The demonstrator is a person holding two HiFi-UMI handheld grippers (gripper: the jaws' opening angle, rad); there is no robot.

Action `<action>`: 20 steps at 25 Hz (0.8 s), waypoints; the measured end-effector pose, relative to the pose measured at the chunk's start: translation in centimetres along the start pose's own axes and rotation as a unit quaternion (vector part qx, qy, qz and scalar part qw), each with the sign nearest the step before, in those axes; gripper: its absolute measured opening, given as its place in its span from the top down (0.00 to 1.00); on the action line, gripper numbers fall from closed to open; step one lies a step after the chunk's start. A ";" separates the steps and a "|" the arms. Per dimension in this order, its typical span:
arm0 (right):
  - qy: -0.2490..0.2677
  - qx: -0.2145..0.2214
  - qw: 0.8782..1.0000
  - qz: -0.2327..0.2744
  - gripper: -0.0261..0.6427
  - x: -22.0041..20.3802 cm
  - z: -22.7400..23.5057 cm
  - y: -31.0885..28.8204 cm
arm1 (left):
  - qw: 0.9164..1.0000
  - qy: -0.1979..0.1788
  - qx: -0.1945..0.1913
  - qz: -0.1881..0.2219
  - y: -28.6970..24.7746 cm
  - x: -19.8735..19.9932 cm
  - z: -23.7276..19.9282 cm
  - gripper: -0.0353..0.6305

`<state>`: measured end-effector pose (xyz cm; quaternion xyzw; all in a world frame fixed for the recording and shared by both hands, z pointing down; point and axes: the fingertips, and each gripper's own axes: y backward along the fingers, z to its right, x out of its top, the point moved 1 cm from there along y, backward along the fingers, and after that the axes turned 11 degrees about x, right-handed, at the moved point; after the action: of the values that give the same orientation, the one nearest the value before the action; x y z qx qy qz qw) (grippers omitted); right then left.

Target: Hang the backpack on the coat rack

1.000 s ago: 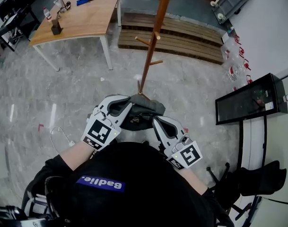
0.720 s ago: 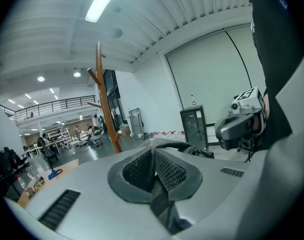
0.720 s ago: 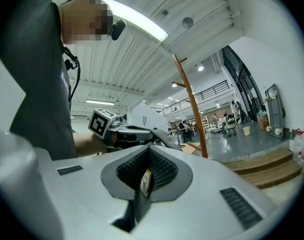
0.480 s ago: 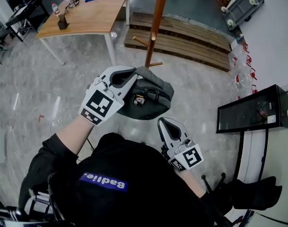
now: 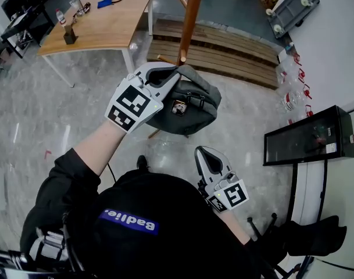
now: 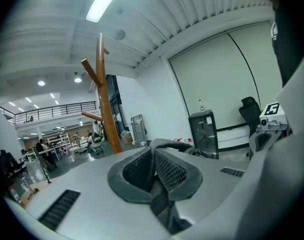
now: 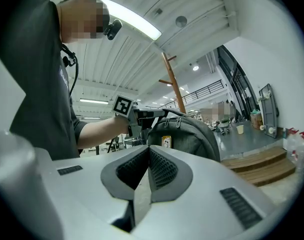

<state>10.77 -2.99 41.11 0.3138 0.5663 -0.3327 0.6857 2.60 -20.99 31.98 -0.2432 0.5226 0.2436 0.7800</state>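
My left gripper is shut on the top handle of the grey backpack, which hangs in the air below it, just in front of the wooden coat rack pole. In the left gripper view the jaws are closed on the dark handle, with the coat rack beyond and to the left. My right gripper is lower and nearer my body, shut with nothing in it. Its own view shows the shut jaws, the backpack ahead and the coat rack behind.
A wooden table with small items stands to the left of the rack. A low slatted wooden platform lies behind it. A black glass cabinet and a black chair are on the right by the wall.
The left gripper has lifted the backpack off the floor and up toward the coat rack pole. The right gripper came away from the bag and stayed low near my body.
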 end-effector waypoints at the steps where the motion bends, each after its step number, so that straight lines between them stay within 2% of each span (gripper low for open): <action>1: -0.001 -0.004 1.000 0.000 0.95 0.0 0.3 -0.4 | 1.000 0.003 -0.002 -0.001 -0.7 -0.1 -0.5 0.90; 9: -0.006 -0.034 0.999 -0.001 0.95 0.0 2.0 -2.5 | 0.999 0.004 -0.023 -0.028 -5.1 -2.0 -3.4 0.90; 20: -0.013 -0.065 0.998 -0.007 0.95 -0.3 3.8 -3.2 | 0.997 0.015 -0.045 -0.059 -8.3 -4.9 -4.9 0.90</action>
<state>10.24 -7.87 41.86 0.2607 0.5795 -0.3040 0.7097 2.78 -31.09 35.94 -0.3121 0.5074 0.2171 0.7733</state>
